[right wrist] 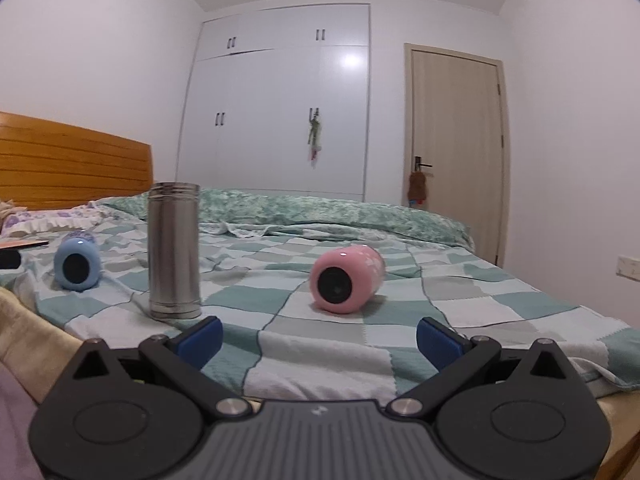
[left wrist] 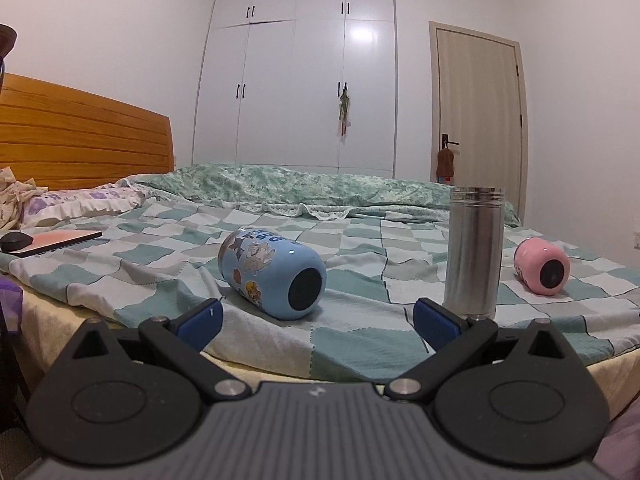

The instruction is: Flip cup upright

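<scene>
A blue cartoon cup lies on its side on the checked bedspread, its dark end toward me. It also shows in the right wrist view at the left. A pink cup lies on its side too, and shows in the left wrist view at the right. A steel cylinder cup stands upright between them. My left gripper is open and empty, just short of the blue cup. My right gripper is open and empty, just short of the pink cup.
A wooden headboard and pillows are at the left. A flat pink pad with a dark mouse lies on the bed's left side. A folded green quilt lies at the far side. A white wardrobe and a door stand behind.
</scene>
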`<state>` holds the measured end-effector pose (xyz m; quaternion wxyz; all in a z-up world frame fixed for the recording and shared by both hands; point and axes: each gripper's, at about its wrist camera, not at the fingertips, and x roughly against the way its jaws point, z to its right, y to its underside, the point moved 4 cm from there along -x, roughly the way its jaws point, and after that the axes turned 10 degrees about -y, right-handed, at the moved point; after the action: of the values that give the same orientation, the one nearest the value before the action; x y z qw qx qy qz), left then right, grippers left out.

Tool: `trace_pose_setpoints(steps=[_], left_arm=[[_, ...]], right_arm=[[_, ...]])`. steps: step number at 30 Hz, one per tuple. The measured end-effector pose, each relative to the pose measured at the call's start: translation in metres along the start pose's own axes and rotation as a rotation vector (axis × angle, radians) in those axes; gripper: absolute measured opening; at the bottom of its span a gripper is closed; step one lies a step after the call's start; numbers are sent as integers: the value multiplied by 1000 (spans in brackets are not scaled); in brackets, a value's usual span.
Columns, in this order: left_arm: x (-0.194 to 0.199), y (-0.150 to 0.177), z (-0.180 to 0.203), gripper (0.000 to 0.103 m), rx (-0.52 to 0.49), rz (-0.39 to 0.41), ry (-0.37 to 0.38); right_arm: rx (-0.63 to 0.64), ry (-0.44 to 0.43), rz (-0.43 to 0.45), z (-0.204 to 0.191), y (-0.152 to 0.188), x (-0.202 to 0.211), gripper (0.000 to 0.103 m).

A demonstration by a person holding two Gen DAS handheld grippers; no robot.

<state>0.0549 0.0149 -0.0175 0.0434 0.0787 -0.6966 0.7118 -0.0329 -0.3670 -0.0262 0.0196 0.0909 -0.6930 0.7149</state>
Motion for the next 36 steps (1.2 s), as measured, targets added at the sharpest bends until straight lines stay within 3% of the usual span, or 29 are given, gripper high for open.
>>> trace_pose_setpoints(steps=[36], left_arm=[[2, 1, -5, 103, 15, 15, 4]], right_arm=[[24, 0, 7, -3, 1, 0, 103]])
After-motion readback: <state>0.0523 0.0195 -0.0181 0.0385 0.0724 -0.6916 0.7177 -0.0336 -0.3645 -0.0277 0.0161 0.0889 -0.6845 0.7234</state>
